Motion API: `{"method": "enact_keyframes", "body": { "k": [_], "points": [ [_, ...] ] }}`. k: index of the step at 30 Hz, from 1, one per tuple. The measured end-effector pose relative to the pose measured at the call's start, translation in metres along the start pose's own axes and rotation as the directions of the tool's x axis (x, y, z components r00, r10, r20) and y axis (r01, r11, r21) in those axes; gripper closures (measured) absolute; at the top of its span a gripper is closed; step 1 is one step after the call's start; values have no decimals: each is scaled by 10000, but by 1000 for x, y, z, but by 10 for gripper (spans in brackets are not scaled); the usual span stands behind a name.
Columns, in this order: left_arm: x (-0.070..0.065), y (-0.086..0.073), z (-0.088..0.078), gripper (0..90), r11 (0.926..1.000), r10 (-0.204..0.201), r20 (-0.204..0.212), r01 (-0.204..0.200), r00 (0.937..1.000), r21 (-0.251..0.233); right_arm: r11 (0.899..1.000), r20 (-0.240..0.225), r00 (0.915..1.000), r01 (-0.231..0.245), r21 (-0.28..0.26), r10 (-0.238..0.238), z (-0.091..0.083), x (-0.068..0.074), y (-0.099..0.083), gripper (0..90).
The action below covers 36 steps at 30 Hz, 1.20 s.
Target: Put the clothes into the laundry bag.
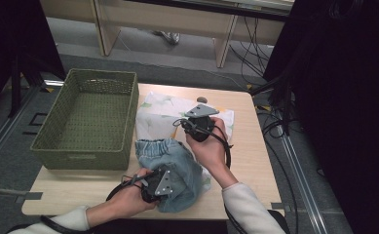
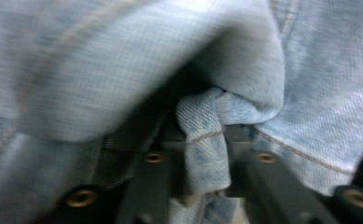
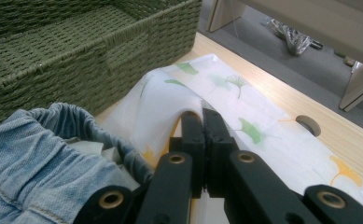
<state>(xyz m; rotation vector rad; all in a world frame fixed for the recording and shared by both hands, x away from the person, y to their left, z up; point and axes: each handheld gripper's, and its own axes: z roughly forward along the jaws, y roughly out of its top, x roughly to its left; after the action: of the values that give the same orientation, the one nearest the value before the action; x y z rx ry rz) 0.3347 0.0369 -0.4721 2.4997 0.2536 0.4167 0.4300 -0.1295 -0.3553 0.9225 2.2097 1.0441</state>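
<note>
High view shows a light wooden table with a green woven rectangular basket at nine o'clock, and two garments lying beside it at the centre: faded light-blue denim shorts with an elastic waistband toward six o'clock, partly overlapping a white cloth printed with green and yellow ginkgo leaves toward twelve. The left gripper sits at the shorts' six o'clock edge; in the left gripper view a bunched fold of denim is clamped between its jaws. The right gripper is clenched on a pinched ridge of the white cloth. Judging by this, the step in hand is lifting or separating the two garments, probably to place them in the basket, which is empty. The next move likely calls for raising the shorts clear of the cloth, then carrying them toward nine o'clock over the basket rim without dragging the white cloth along
</note>
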Motion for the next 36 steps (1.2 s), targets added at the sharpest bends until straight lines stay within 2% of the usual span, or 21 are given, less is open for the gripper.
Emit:
{"method": "enact_keyframes", "body": {
  "k": [1,2,4,5,7,10,12,13,14,18,20,22,23,24,28,30,31,32,34,35,36],
  "points": [
    [1,0,-1,807,9991,-366,23,366,9993,-223,10000,-5,10000,-1,2,1,0,0,0,900],
    [3,1,-4,810,9981,-551,43,552,9985,-259,10000,-16,10000,13,-1,-13,0,0,0,900],
    [8,4,-17,813,9944,-850,-88,843,9963,-640,10000,-22,10000,1,15,-1,0,-1,0,900],
    [11,6,-23,813,9926,-927,-222,907,9954,-803,9997,-39,9997,-248,65,249,0,1,0,900],
    [20,11,-41,814,9855,-1205,-631,1117,9907,-1279,10000,-46,10000,-55,10,55,0,-1,0,900],
    [32,13,-59,814,9721,-1609,-1065,1389,9812,-1890,9999,-67,9999,-131,33,131,0,1,0,900],
    [38,15,-66,814,9638,-1799,-1184,1509,9765,-2197,10000,-59,10000,-9,53,9,1,1,0,900],
    [39,16,-69,814,9613,-1842,-1223,1528,9753,-2290,9999,-60,9999,-112,85,113,1,2,0,900],
    [40,18,-71,814,9604,-1821,-1307,1478,9746,-2364,10000,-67,10000,26,39,-25,2,1,0,900],
    [43,26,-72,814,9582,-1737,-1446,1333,9741,-2530,10000,-58,10000,25,37,-24,2,1,0,900],
    [47,31,-72,814,9533,-1820,-1548,1356,9710,-2700,10000,-135,9999,-8,22,9,2,2,0,900],
    [52,37,-72,813,9505,-1821,-1651,1305,9693,-2819,9997,-228,9994,-253,40,254,0,6,1,900],
    [54,40,-73,813,9494,-1807,-1702,1267,9687,-2872,10000,-207,9998,23,-83,-25,-1,6,2,900],
    [56,43,-74,814,9473,-1823,-1788,1240,9668,-2953,9999,-216,9998,39,-135,-42,-2,6,3,900],
    [65,50,-86,814,9366,-1891,-2286,1055,9550,-3342,9987,-264,9996,-96,-504,83,-9,5,6,900],
    [70,52,-94,813,9312,-1987,-2601,993,9449,-3507,9980,-261,9996,-100,-618,84,-12,4,9,900],
    [73,52,-100,814,9250,-2238,-2657,1184,9377,-3611,9978,-214,9996,-204,-634,191,-14,5,9,900],
    [77,52,-105,814,9234,-2212,-2793,1086,9344,-3681,9975,-222,9997,-100,-702,85,-15,4,10,900],
    [82,52,-112,813,9220,-2226,-3034,990,9265,-3743,9973,-200,9996,-231,-700,218,-16,5,11,900],
    [82,52,-112,813,9255,-2169,-3060,957,9270,-3664,9975,-193,9998,-72,-709,59,-15,4,11,900],
    [82,53,-111,813,9338,-1998,-3050,866,9312,-3471,9977,-211,9997,-90,-671,76,-14,4,11,900]
  ]
}}
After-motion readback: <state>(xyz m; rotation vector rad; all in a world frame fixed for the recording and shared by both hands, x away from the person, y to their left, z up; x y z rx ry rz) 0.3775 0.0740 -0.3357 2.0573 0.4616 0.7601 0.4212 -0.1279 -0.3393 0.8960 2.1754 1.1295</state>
